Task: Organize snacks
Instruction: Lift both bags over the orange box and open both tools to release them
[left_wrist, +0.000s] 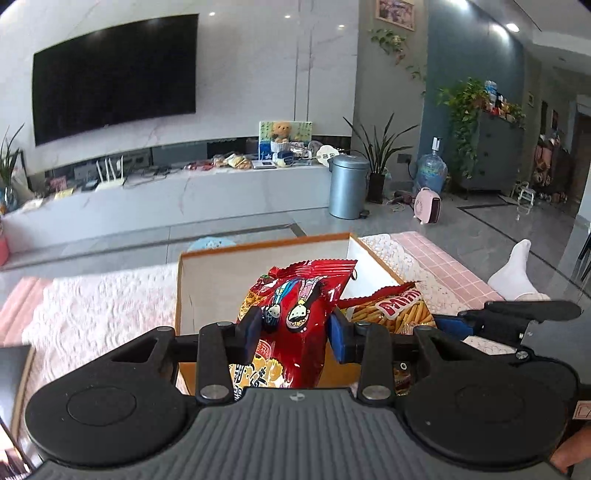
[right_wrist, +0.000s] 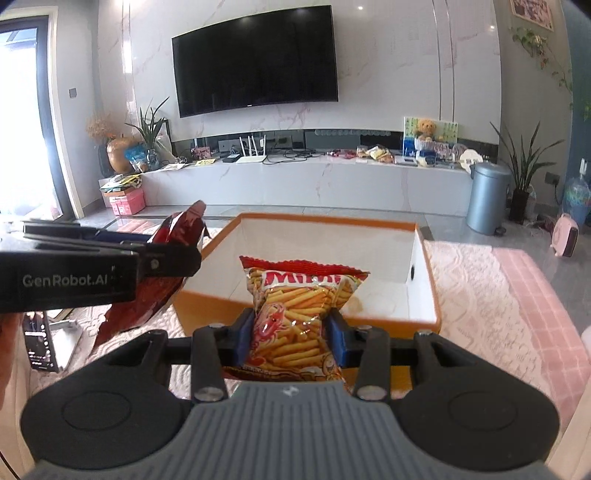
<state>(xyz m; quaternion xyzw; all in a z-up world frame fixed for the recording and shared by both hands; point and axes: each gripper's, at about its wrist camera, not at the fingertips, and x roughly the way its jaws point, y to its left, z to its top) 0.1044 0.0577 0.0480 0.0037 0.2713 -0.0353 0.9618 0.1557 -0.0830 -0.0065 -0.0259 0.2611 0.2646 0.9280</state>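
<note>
A red snack bag with cartoon figures (left_wrist: 299, 295) hangs upright between the blue pads of my left gripper (left_wrist: 295, 326), which is shut on it. My right gripper (right_wrist: 291, 332) is shut on an orange-and-red bag of shrimp sticks (right_wrist: 295, 306), also upright. Both bags are held above the near edge of an open, orange-rimmed white box (right_wrist: 325, 218) whose inside shows nothing in it. In the right wrist view the left gripper (right_wrist: 173, 254) comes in from the left with the red bag (right_wrist: 147, 299). In the left wrist view the shrimp stick bag (left_wrist: 399, 310) sits just right of the red one.
The box stands on a pink lace tablecloth (right_wrist: 480, 288). A dark device (right_wrist: 40, 343) lies at the table's left. A person's white-socked foot (left_wrist: 517, 273) rests at the right. Beyond are floor, a grey bin (right_wrist: 487, 199) and a TV bench (right_wrist: 295, 181).
</note>
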